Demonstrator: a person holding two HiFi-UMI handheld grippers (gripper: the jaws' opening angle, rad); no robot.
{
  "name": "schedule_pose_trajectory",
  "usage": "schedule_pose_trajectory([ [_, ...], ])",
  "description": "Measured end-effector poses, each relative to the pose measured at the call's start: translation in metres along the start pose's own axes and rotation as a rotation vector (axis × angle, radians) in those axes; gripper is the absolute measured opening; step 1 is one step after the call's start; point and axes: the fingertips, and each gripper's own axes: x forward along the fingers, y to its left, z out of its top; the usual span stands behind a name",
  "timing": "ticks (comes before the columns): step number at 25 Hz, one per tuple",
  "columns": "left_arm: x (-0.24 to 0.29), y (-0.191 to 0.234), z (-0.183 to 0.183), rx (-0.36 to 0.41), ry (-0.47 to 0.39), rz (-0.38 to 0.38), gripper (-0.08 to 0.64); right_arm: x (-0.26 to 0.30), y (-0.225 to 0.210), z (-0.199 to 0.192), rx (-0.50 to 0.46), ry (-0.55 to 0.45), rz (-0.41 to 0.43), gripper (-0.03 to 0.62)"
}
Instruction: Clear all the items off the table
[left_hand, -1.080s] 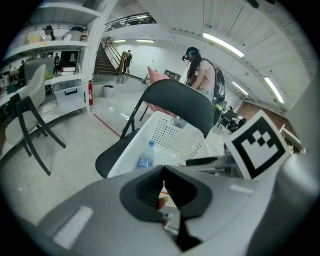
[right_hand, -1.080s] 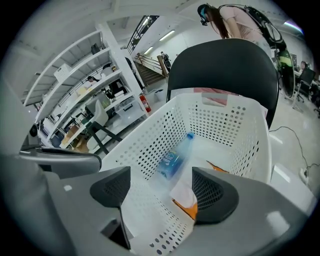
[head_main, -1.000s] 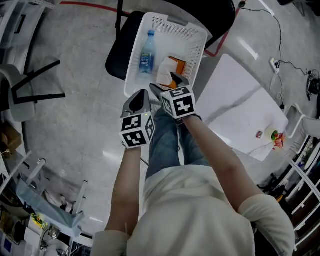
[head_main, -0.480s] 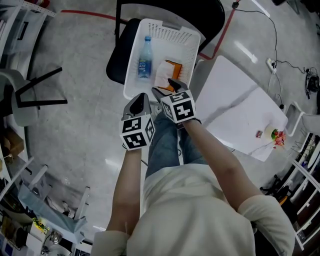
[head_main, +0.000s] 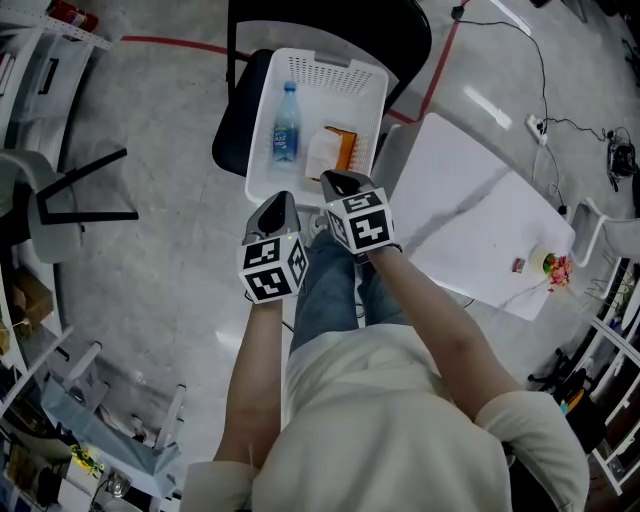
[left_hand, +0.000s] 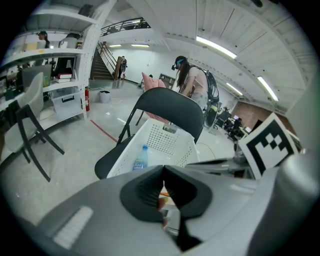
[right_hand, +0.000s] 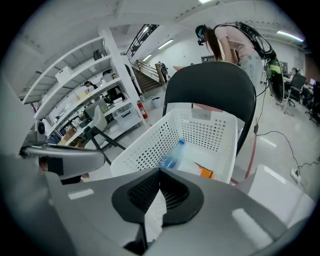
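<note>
The right gripper (head_main: 341, 181) has drawn back from over the basket (head_main: 259, 135) to its near rim. Its jaws have just snapped together, nothing between them. The left gripper (head_main: 283, 198) is pressed together too, empty. The white perforated plastic basket sits on a black chair (head_main: 230, 135) and holds a clear bottle (head_main: 285, 134) and an orange packet (head_main: 346, 149). Right of it, the white table (head_main: 465, 215) still carries a small red item (head_main: 518, 266) and a colourful one (head_main: 555, 268) near its corner.

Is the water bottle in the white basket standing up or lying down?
Lying down: the water bottle shows its whole side from above, flat on the floor of the basket.
</note>
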Motion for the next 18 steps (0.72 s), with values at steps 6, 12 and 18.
schedule_pose_trajectory([
  [6,-0.008,-0.007,0.001,0.012,-0.003,-0.013,0.009,-0.017,-0.003,0.002,0.006,-0.024,-0.024,0.0],
  [12,-0.014,-0.017,0.006,0.025,-0.004,-0.047,0.008,-0.035,-0.005,0.004,0.017,-0.046,-0.036,0.0],
  [18,-0.019,-0.029,0.015,0.051,-0.008,-0.073,0.008,-0.055,-0.006,0.01,0.019,-0.074,-0.05,0.0],
])
